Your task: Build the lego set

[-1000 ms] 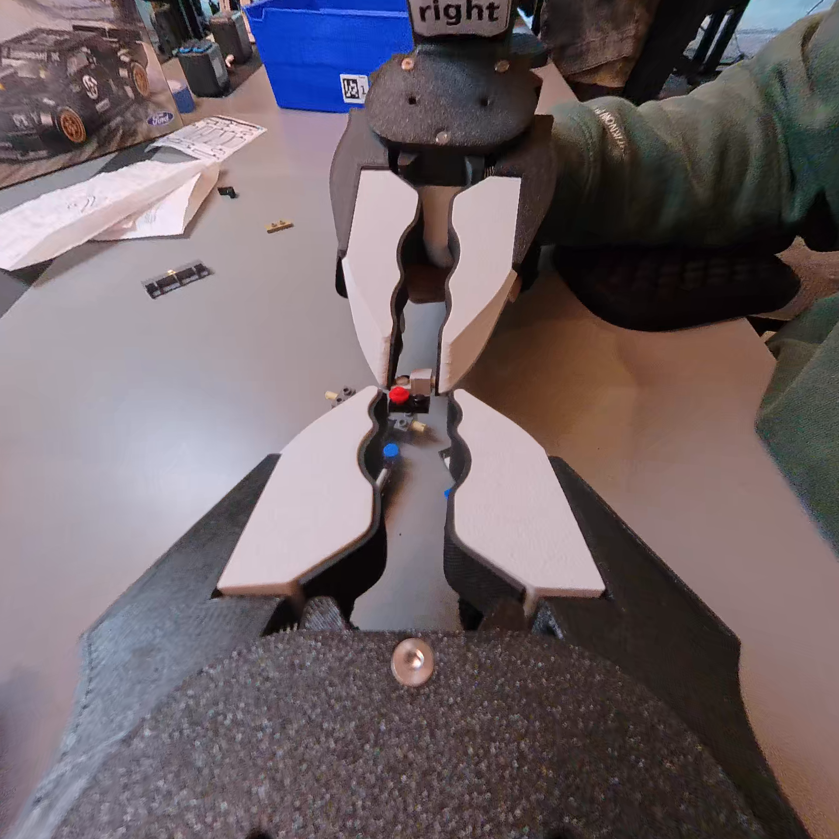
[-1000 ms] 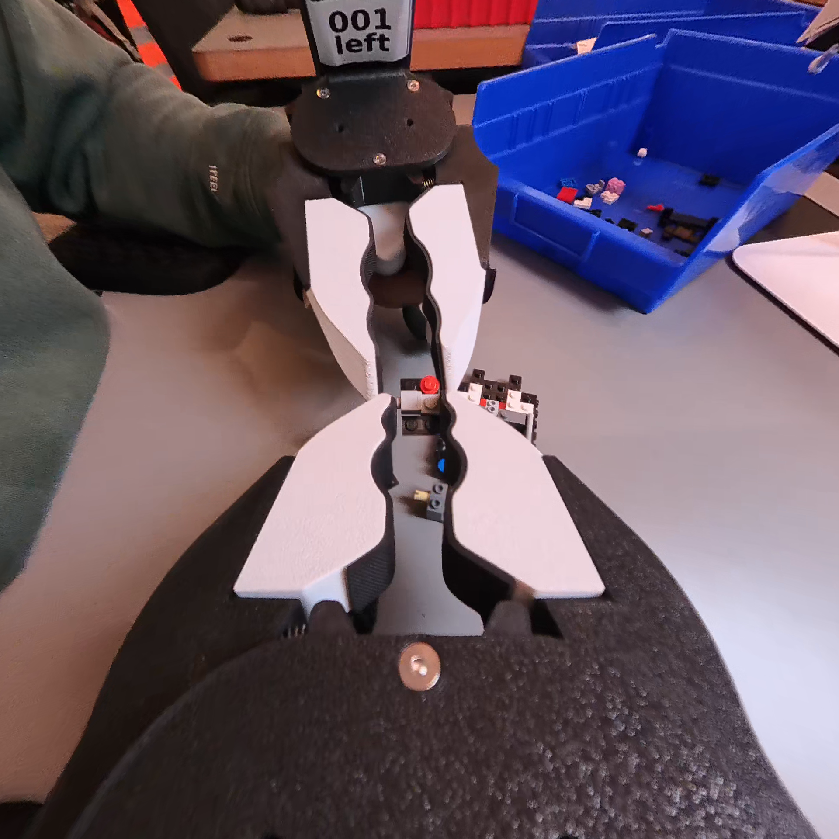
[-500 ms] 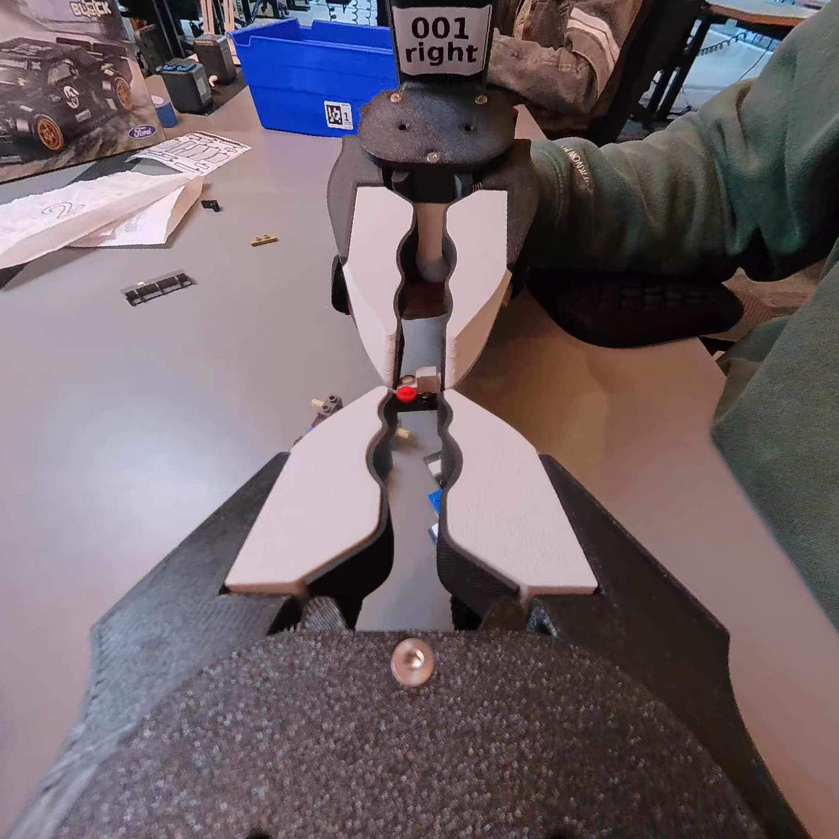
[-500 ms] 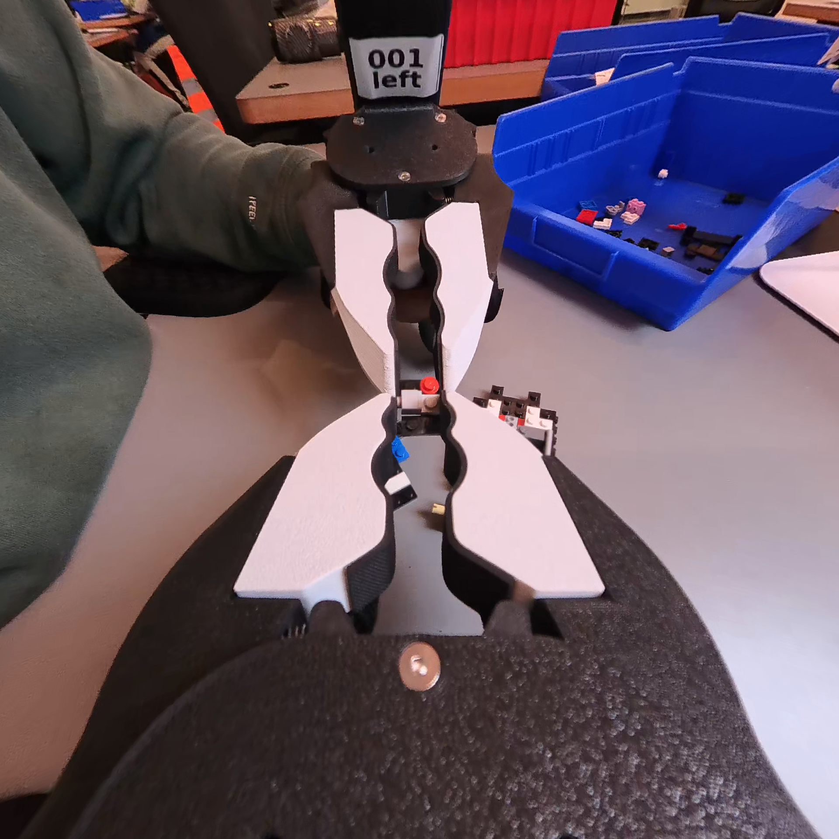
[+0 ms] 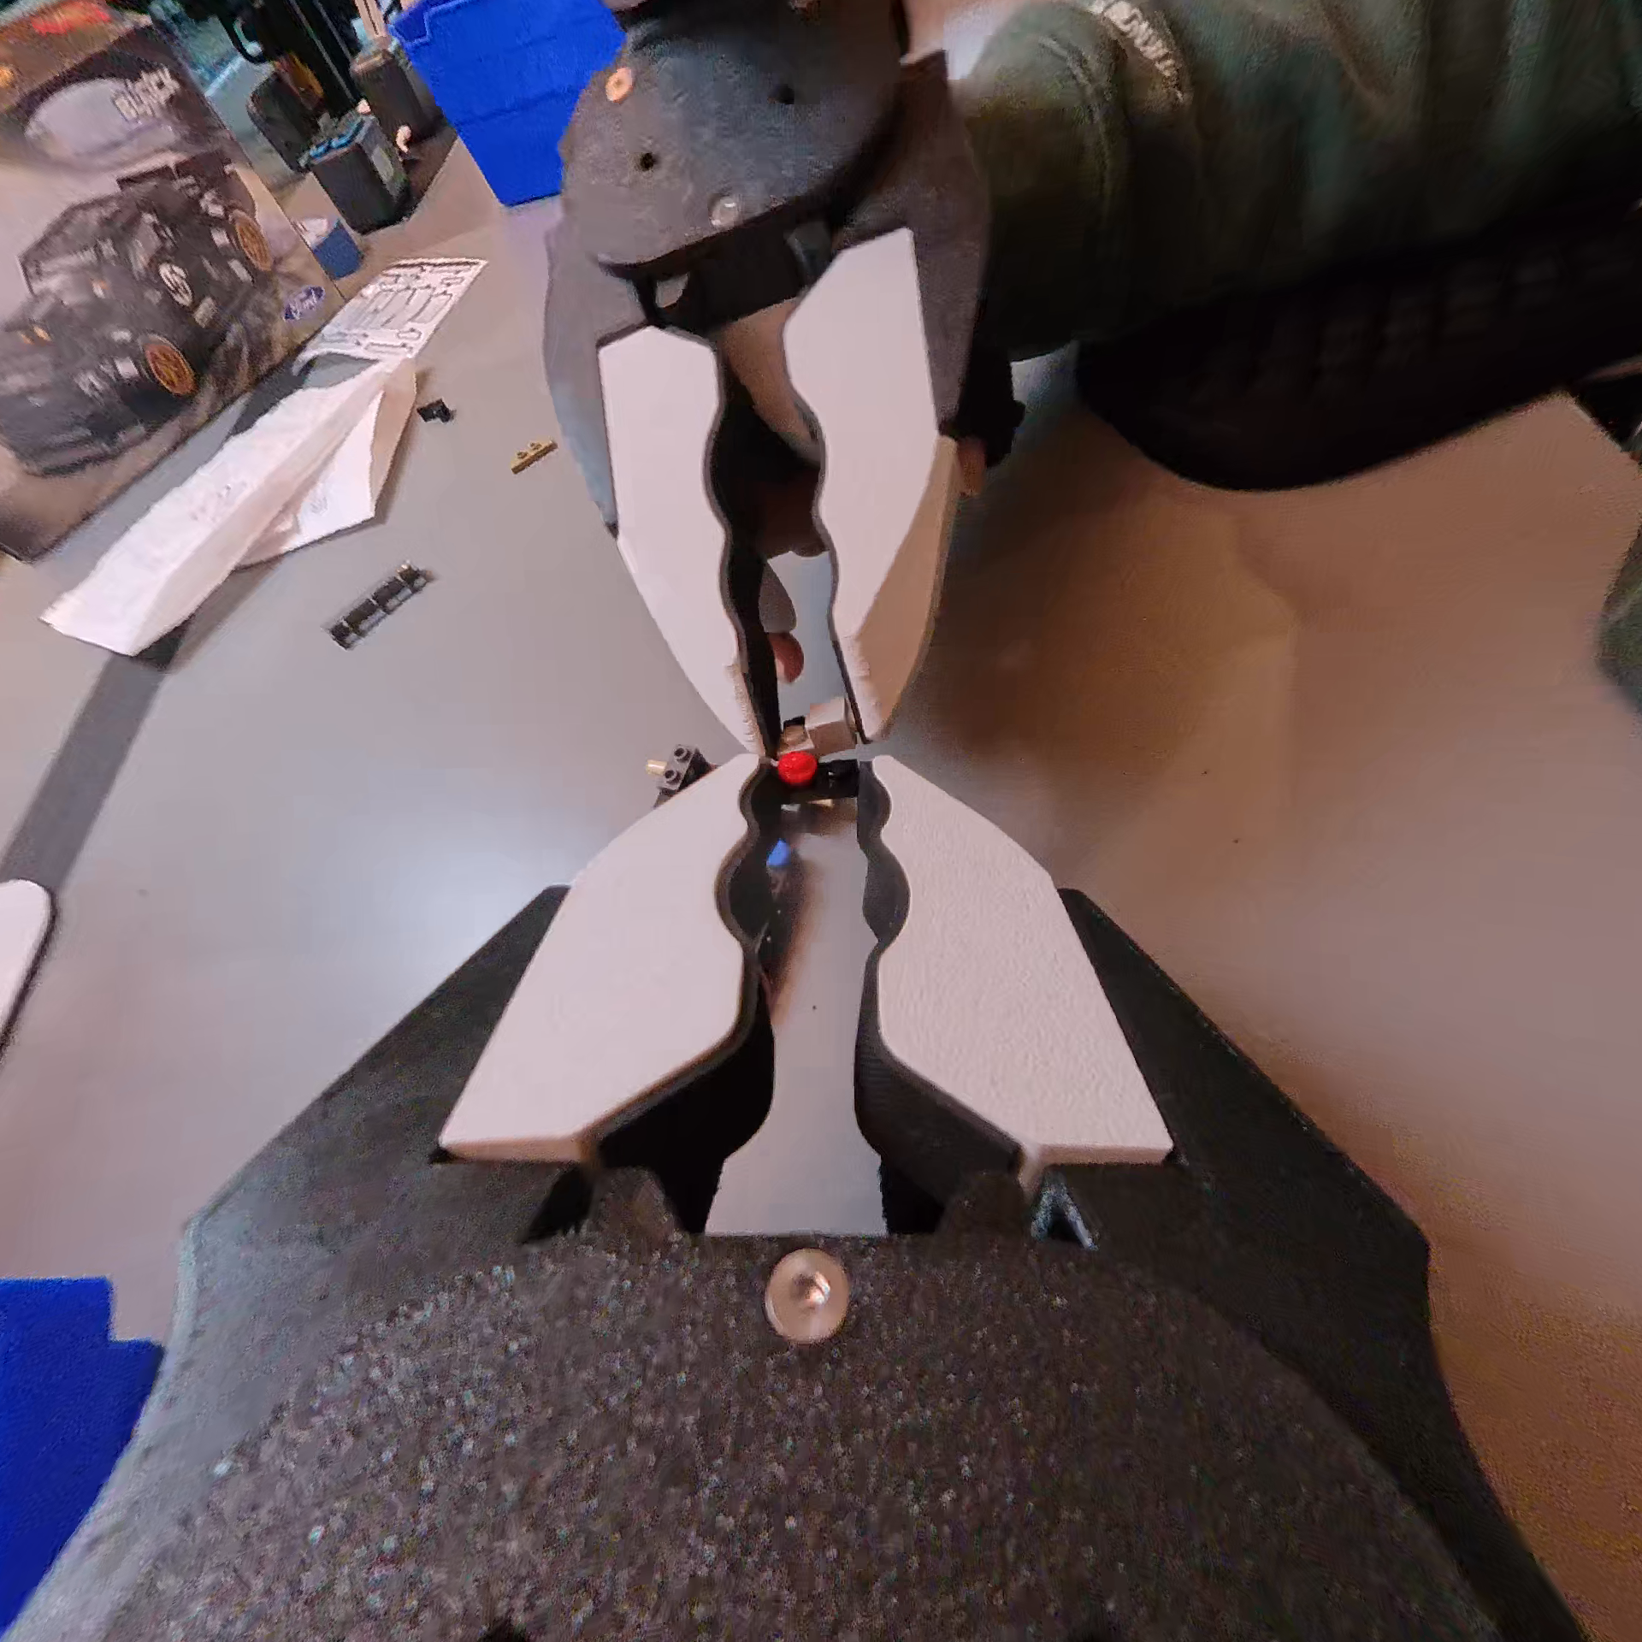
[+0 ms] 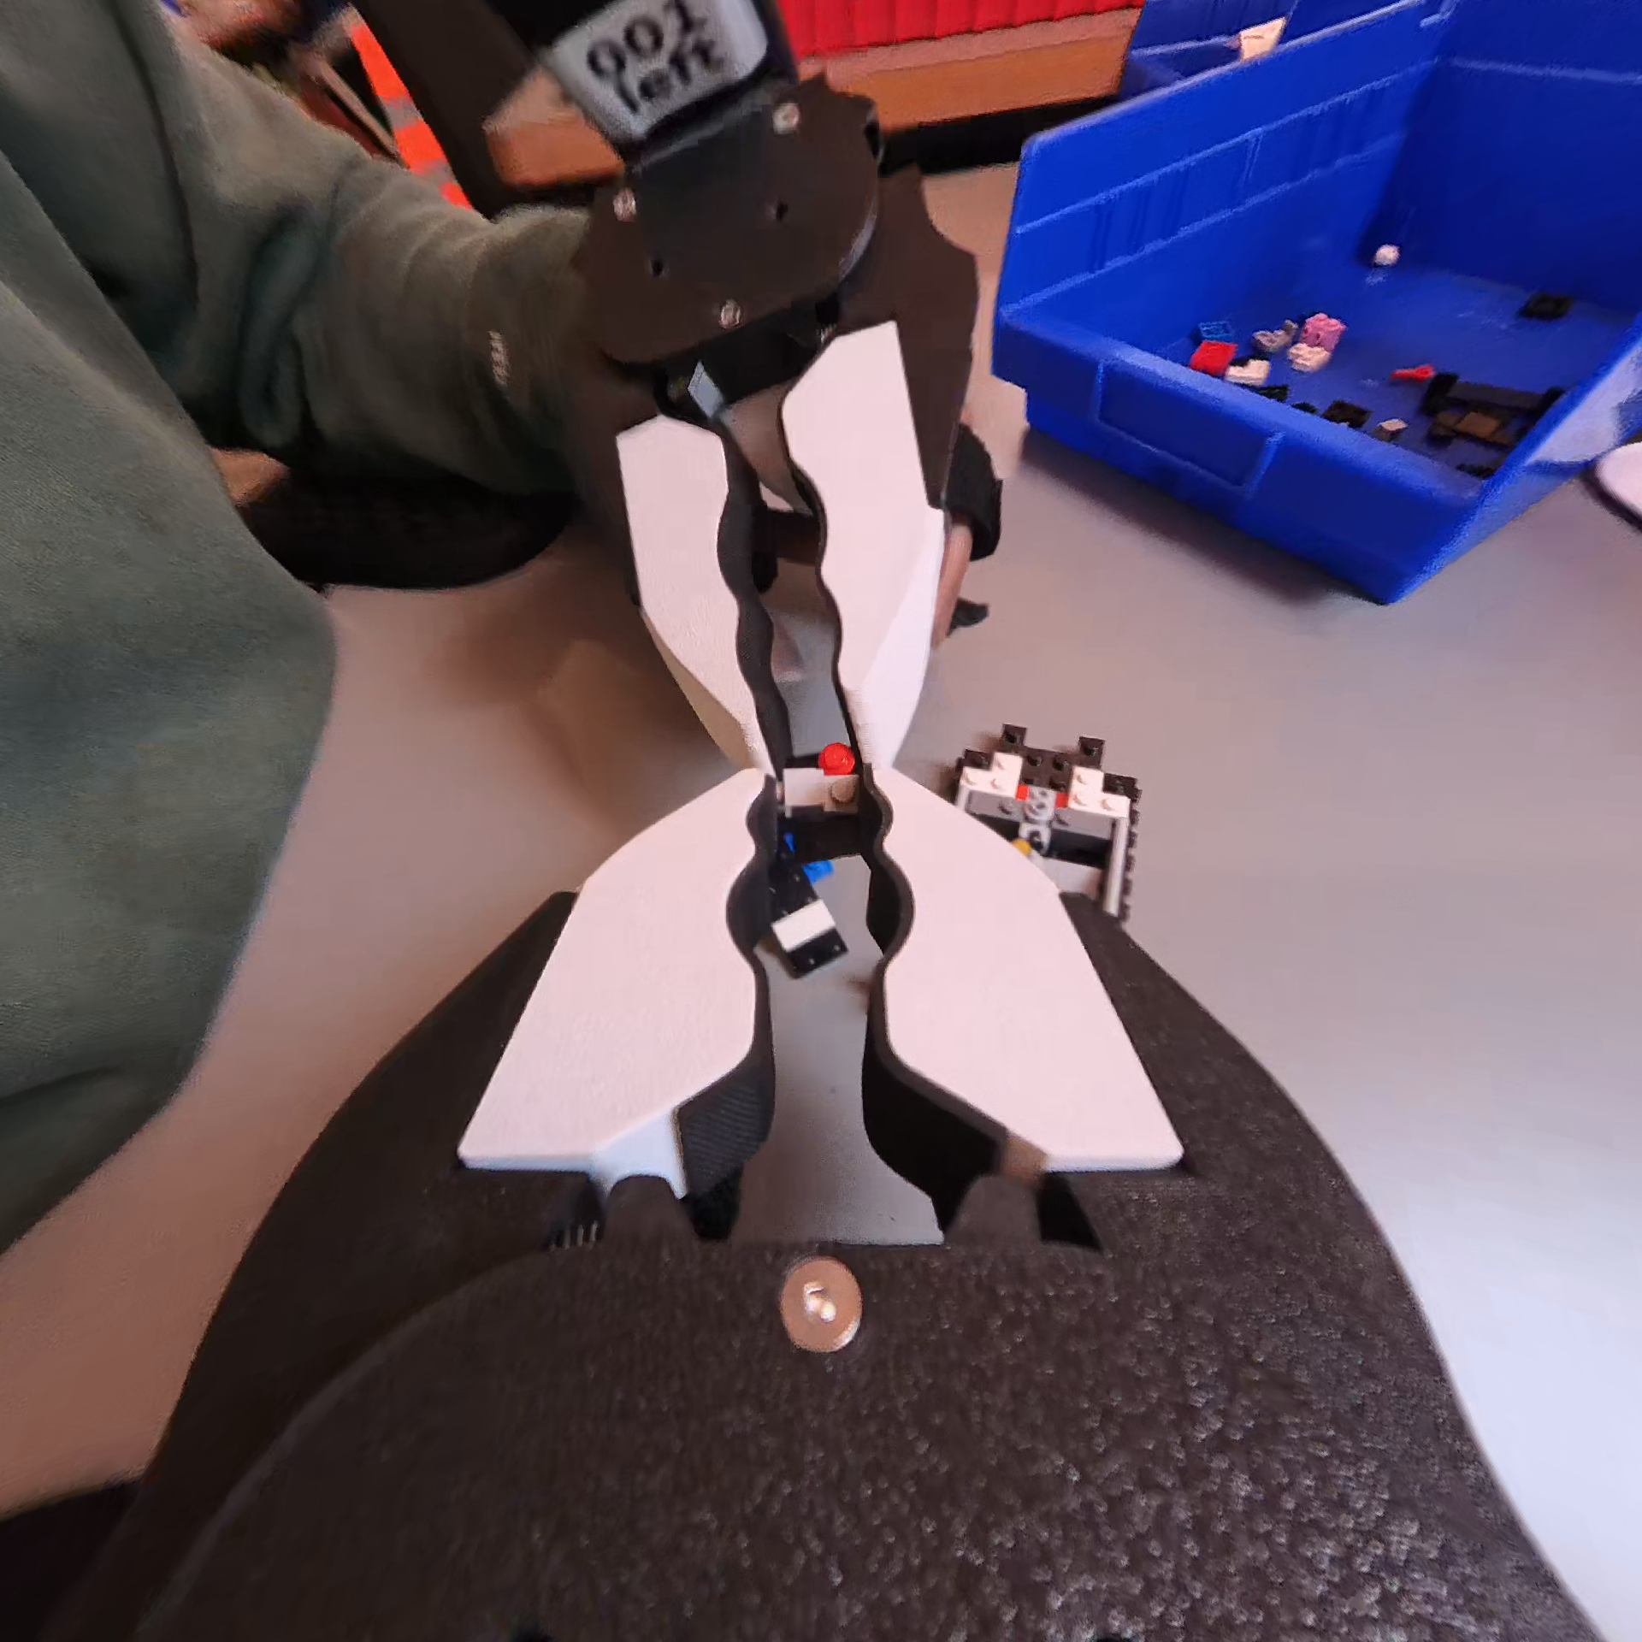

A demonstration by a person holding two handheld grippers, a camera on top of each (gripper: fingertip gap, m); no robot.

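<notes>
both hand-held grippers, left (image 5: 813,782) and right (image 6: 822,791), pinch one small brick assembly (image 6: 822,786) tip-to-tip above open table (image 5: 1244,800).

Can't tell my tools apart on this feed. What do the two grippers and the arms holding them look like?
They match: the left gripper and right gripper each have flat white fingers with wavy black inner edges on a speckled black body. The left carries a white tag. Both arms wear green sleeves.

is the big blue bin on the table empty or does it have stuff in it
Not empty. The blue bin is open-topped, and loose small bricks in black, red, pink and white lie scattered on its floor.
</notes>
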